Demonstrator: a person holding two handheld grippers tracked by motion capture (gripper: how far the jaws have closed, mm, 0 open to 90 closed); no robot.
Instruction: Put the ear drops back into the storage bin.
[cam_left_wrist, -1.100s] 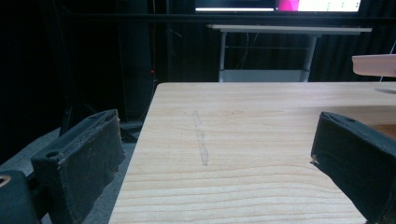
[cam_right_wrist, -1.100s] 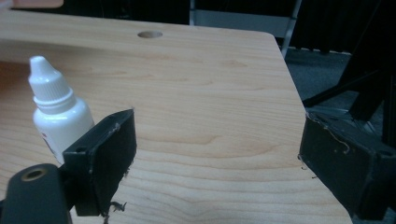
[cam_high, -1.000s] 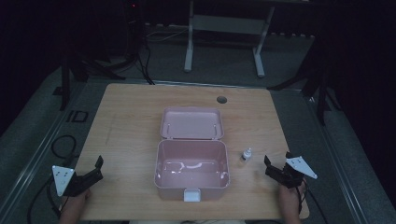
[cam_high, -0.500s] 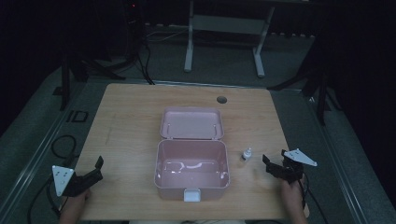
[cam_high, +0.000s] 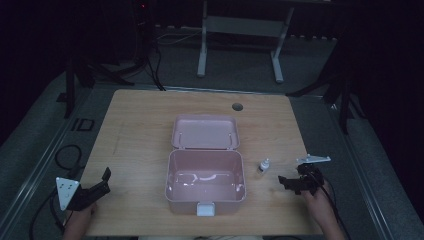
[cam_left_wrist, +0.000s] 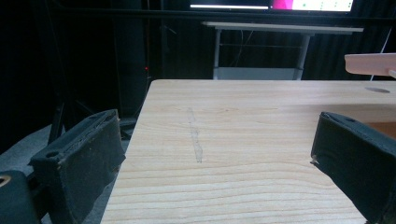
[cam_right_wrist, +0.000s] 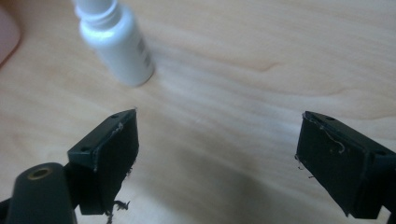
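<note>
High view, pink box (cam_high: 205, 187) lid-open, small white bottle (cam_high: 263, 166) just beside; left gripper (cam_high: 102, 182), right gripper (cam_high: 287, 182) both released

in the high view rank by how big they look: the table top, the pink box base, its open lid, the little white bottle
1. Table top.
2. Pink box base.
3. Open lid, a little smaller than the base; it lies farther from the camera, so the gap may be partly perspective.
4. White bottle, by far the smallest.
</note>
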